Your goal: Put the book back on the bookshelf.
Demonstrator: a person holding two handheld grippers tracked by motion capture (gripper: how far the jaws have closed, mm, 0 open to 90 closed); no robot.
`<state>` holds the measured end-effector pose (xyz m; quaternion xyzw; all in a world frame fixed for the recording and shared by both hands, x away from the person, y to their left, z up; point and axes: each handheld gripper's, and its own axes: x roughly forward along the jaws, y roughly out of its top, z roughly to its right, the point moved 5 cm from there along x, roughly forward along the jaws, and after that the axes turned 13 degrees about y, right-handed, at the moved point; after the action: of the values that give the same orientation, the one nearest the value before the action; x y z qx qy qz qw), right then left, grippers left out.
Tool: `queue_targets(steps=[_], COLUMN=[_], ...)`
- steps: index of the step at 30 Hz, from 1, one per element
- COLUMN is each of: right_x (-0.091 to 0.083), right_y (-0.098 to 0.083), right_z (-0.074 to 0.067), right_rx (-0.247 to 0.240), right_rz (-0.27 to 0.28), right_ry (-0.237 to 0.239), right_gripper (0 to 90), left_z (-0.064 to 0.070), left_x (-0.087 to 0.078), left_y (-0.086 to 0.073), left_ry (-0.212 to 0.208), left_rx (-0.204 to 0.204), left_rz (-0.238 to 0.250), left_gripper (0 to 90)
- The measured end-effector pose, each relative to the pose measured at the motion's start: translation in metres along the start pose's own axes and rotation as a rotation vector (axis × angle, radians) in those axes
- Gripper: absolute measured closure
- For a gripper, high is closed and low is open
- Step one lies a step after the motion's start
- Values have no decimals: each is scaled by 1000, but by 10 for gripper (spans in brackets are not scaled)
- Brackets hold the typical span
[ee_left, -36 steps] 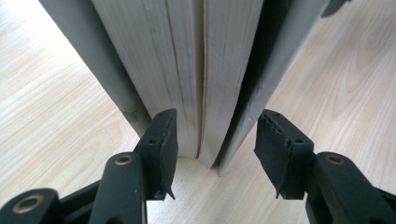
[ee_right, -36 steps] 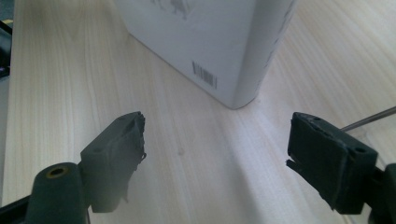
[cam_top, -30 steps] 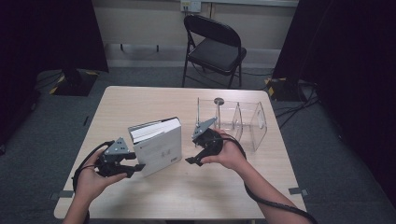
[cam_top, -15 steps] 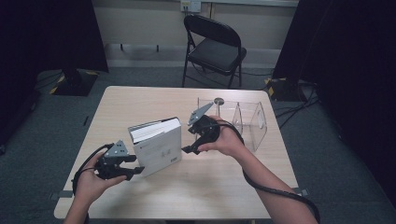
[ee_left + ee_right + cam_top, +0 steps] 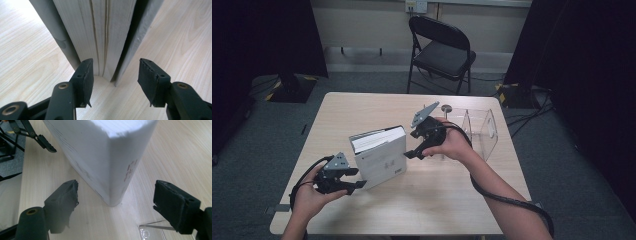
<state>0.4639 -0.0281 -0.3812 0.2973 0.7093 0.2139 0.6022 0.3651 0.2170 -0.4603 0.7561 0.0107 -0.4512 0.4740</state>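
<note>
Tabletop [image 5: 362, 107]: light wood, rect. Clear plastic rack [image 5: 479, 131], upright dividers, on tabletop's right side. Black folding chair [image 5: 439, 50] beyond far edge, near wall. Grey carpet floor [image 5: 257, 130]. Cables [image 5: 522, 117] on floor, right.

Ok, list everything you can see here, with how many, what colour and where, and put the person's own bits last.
Book: one, white cover, standing upright mid-table between the two grippers.
Clear plastic rack: one, see-through, right part of the table, behind the right hand.
Table: one, light wood, centre of the room.
Folding chair: one, black, beyond the table by the wall.
Left gripper: one, black, jaws open at the book's page edge, pads not pressing.
Right gripper: one, black, jaws open, raised near the book's spine corner.
Hands: two, left hand at near left, right hand mid-right.
</note>
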Motion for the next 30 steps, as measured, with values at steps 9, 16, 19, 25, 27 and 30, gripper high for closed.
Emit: queue_targets(steps=[9,16,19,25,27,30], right_x=[-2,1,3,10,10,11], right_y=[20,34,40,45,46,50], right_z=[-1,0,0,1,0,-1], right_rx=[-20,-41,-50,-86,-92,-106], right_rz=[-14,-14,-12,-37,-37,-41], right_ry=[-11,-8,13,20,24,34], right_gripper=[185,186,188,186,187,190], left_z=[-3,-6,-6,-11,-12,-16], left_x=[-3,-3,-2,0,0,0], left_y=[-3,-9,-12,-20,-21,-24], left_ry=[-1,1,-5,-3,-5,9], left_rx=[-6,-19,-22,-60,-67,-77], left_rz=[8,1,-7,-22,-19,-21], left_gripper=[452,435,412,357,332,306])
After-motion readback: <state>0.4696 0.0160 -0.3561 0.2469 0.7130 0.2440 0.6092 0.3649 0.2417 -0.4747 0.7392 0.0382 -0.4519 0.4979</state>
